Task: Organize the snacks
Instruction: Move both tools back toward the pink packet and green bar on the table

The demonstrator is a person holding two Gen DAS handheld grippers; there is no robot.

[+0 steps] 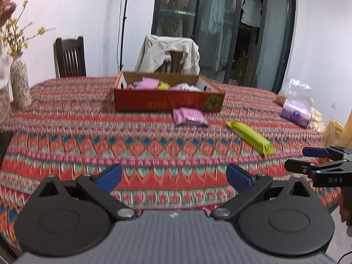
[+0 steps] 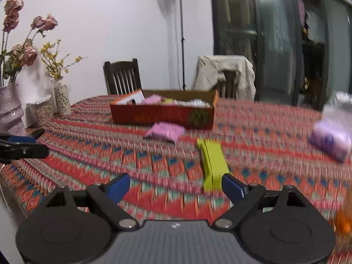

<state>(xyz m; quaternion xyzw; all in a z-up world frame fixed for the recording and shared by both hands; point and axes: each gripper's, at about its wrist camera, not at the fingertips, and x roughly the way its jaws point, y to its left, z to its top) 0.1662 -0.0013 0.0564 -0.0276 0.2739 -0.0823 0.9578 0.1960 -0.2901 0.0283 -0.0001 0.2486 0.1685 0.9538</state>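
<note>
A red cardboard box (image 1: 169, 102) (image 2: 161, 116) with several snack packets inside sits at the far side of the patterned table. In front of it lies a pink packet (image 1: 189, 116) (image 2: 166, 131). A long green packet (image 1: 252, 138) (image 2: 212, 165) lies to its right. My left gripper (image 1: 174, 175) hovers open over the near tablecloth with nothing between its fingers. My right gripper (image 2: 176, 186) is also open and empty, its right blue fingertip (image 2: 232, 186) close to the green packet's near end. The right gripper (image 1: 308, 158) also shows at the right edge of the left wrist view.
A purple bag (image 1: 297, 112) (image 2: 330, 140) and other bagged goods lie at the table's right end. Vases with flowers (image 1: 19, 83) (image 2: 62, 98) stand at the left end. Two chairs (image 1: 70, 57) (image 1: 173, 55) stand behind the table, one draped with a cloth.
</note>
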